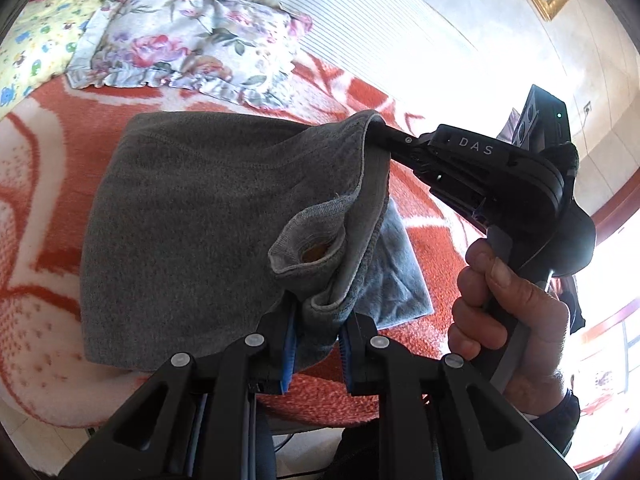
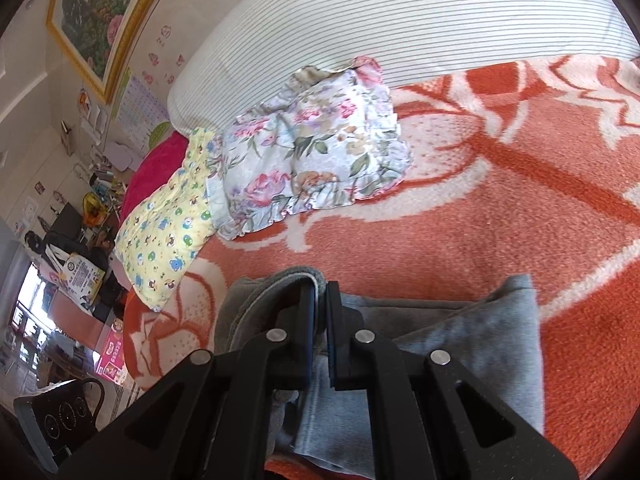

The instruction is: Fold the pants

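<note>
Holding the grey pants [image 1: 192, 216] lifted above the orange-and-cream blanket [image 1: 48, 168] on the bed, mid-fold by my reading. The left hand-held gripper [image 1: 316, 344] is clamping a bunched fold of the thick hem between its blue pads. The right hand-held gripper [image 1: 384, 136], gripped by the person's right hand [image 1: 508, 312], is pinching the same edge farther from the bed's near side; in the right wrist view its jaws are standing nearly together with grey cloth between them.

Judgement: a doubled section is being carried over; the next move calls for lowering both corners level onto the blanket, then releasing without dragging the layers.

Materials: the pants are soft fleece knit, matte, stitched seam showing, draping in a rounded hump. A lighter grey layer is lying flat on the blanket beneath. A frilled floral pillow [image 2: 316, 148] is resting beyond the pants on the blanket.
</note>
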Available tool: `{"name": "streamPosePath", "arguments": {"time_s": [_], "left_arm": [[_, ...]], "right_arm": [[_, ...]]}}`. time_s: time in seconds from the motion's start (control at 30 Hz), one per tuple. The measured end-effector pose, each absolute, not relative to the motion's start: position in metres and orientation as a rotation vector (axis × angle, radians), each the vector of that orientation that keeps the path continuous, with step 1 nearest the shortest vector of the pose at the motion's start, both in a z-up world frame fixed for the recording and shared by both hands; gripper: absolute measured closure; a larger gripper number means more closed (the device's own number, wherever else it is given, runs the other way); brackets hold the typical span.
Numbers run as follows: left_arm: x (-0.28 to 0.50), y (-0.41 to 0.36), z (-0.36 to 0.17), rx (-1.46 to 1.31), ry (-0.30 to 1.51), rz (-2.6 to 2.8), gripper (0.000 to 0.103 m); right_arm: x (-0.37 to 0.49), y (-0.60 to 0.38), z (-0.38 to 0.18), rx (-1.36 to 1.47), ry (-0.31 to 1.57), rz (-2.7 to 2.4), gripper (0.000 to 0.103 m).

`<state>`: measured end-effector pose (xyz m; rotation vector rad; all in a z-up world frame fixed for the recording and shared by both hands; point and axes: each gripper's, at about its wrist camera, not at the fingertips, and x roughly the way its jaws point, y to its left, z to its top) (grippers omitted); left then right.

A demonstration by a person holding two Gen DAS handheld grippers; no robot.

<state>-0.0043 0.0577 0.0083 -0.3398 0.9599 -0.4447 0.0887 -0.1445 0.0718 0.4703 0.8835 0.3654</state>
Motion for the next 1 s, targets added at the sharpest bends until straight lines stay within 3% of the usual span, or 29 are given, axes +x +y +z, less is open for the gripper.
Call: {"name": "streamPosePath", "arguments": {"time_s": [1.0], "left_arm": [[0.021, -0.043, -0.01, -0.202, 1.017, -0.487, 0.086]], "right_arm": [[0.112, -0.239, 0.04, 0.511, 0.927, 0.271, 0.097]]}}
